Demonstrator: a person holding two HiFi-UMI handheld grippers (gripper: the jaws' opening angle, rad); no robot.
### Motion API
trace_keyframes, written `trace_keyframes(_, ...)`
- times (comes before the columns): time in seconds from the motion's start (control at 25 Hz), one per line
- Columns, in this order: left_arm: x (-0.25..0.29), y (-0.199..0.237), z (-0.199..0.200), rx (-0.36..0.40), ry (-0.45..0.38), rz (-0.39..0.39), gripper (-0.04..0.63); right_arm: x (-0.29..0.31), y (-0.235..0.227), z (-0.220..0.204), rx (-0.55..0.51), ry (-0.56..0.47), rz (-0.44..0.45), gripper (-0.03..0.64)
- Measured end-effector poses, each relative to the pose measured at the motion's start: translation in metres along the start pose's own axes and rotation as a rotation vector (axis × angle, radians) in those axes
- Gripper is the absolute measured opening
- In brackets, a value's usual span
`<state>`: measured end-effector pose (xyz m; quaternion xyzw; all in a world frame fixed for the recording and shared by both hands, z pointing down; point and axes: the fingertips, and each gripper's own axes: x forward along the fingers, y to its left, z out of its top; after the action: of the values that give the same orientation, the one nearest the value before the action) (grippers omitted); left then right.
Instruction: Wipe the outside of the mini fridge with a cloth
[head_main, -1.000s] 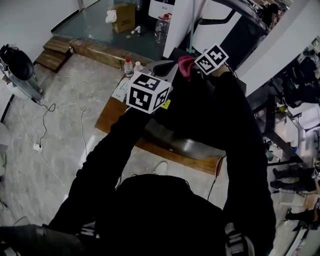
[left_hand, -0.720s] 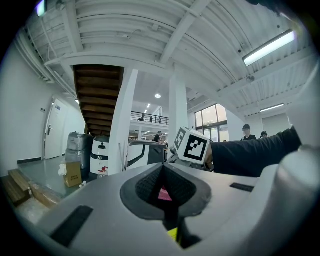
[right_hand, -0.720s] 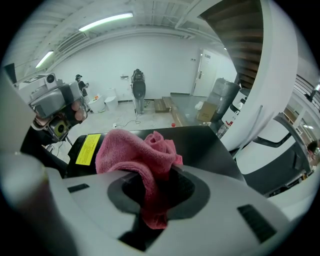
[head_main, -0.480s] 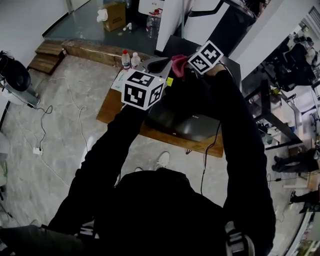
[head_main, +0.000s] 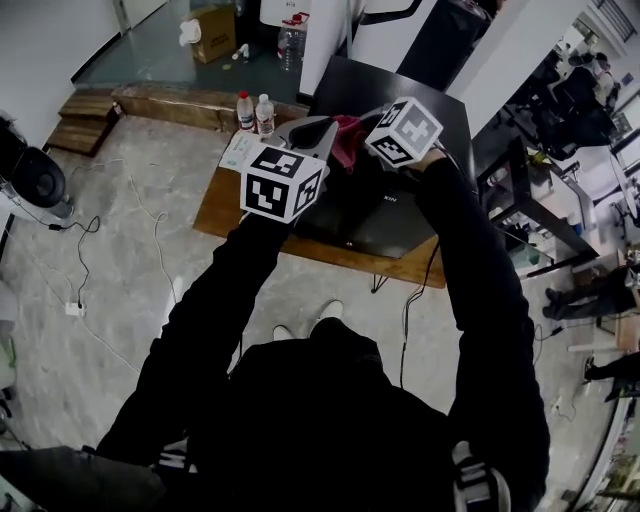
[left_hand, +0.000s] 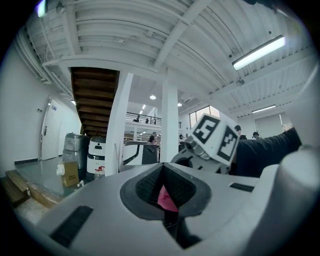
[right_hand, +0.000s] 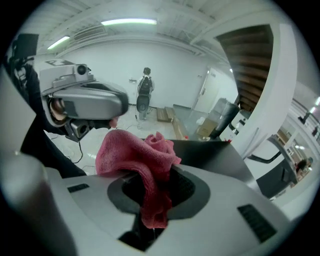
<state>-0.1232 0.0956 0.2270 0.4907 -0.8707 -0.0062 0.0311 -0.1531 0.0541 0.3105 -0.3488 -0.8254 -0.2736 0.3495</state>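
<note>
The black mini fridge (head_main: 400, 90) stands on a low wooden platform (head_main: 225, 205), below and beyond both grippers. A pink cloth (head_main: 345, 140) hangs between the grippers above the fridge's left top edge. My right gripper (head_main: 366, 143) is shut on the cloth (right_hand: 135, 150), which bulges up out of its jaws (right_hand: 159, 176). My left gripper (head_main: 322, 128) points at the cloth from the left. It is shut, and a bit of pink cloth (left_hand: 167, 199) shows between its pads. The right gripper view shows the left gripper (right_hand: 90, 102) touching the cloth's far edge, over the fridge top (right_hand: 210, 152).
Two small bottles (head_main: 254, 108) stand on the platform's far left corner. A cardboard box (head_main: 212, 35) and a water jug (head_main: 292, 40) sit farther back. Cables (head_main: 80, 260) run over the floor at left. A dark table frame (head_main: 520, 200) is at right. A person (right_hand: 145, 92) stands far off.
The right gripper and cloth have come left and down, close to the left gripper. The head view has tipped, so the fridge and platform sit higher in the frame.
</note>
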Motion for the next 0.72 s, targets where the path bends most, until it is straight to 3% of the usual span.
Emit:
trace_keyframes(0.16,-0.019,0.016,-0.003,0.012,-0.031,0.044,0.005,-0.021,0.04,0.026,-0.129,-0.186,-0.222,0.084)
trace_keyframes(0.36,-0.039,0.041,-0.023,-0.008,-0.07,0.111,0.005,-0.012,0.094,0.034,-0.407,-0.236,-0.458,0.084)
trace_keyframes(0.56,-0.054,0.05,-0.061,-0.034,-0.079,0.155,0.005,0.031,0.128,0.021,-0.672,-0.22,-0.641,0.086)
trace_keyframes(0.72,-0.061,0.044,-0.11,-0.053,-0.034,0.156,0.005,0.075,0.134,-0.005,-0.761,-0.127,-0.664,0.087)
